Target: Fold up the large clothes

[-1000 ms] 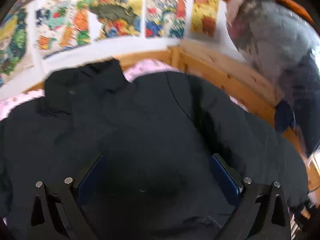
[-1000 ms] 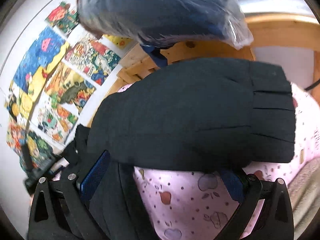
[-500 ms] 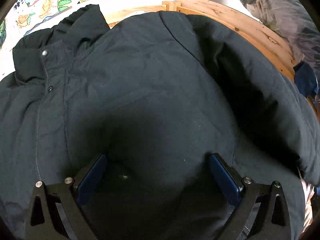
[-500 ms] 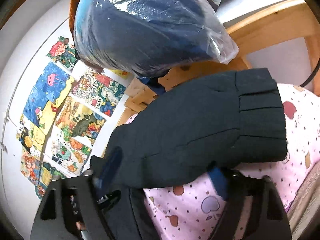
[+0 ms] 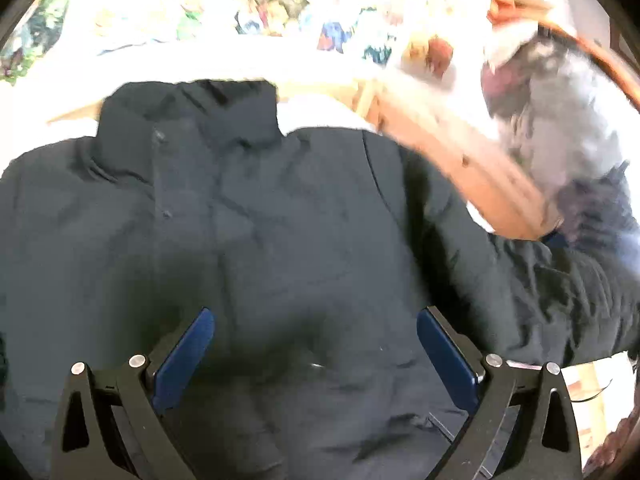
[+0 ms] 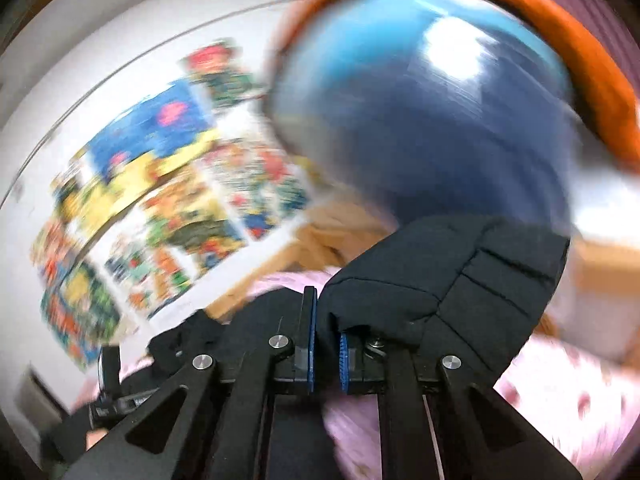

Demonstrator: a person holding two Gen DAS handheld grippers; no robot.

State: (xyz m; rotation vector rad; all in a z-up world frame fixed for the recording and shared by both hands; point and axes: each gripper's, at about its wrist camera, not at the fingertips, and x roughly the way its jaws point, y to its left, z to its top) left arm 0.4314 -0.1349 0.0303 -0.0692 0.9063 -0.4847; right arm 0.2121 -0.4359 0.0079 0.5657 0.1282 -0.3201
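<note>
Jacket sleeve (image 6: 452,276) pinched btwn right claw (image 6: 325,354) pads.

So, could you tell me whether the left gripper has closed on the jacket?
No, the left gripper is wide open above the dark jacket, with neither pad pressing the fabric.

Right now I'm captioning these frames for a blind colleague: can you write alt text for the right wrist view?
The right claw has just been closing and is shut on the dark jacket's sleeve, held above a pink patterned bedsheet. Behind, blurred, are a blue plastic-wrapped bundle and colourful posters on a white wall.
</note>
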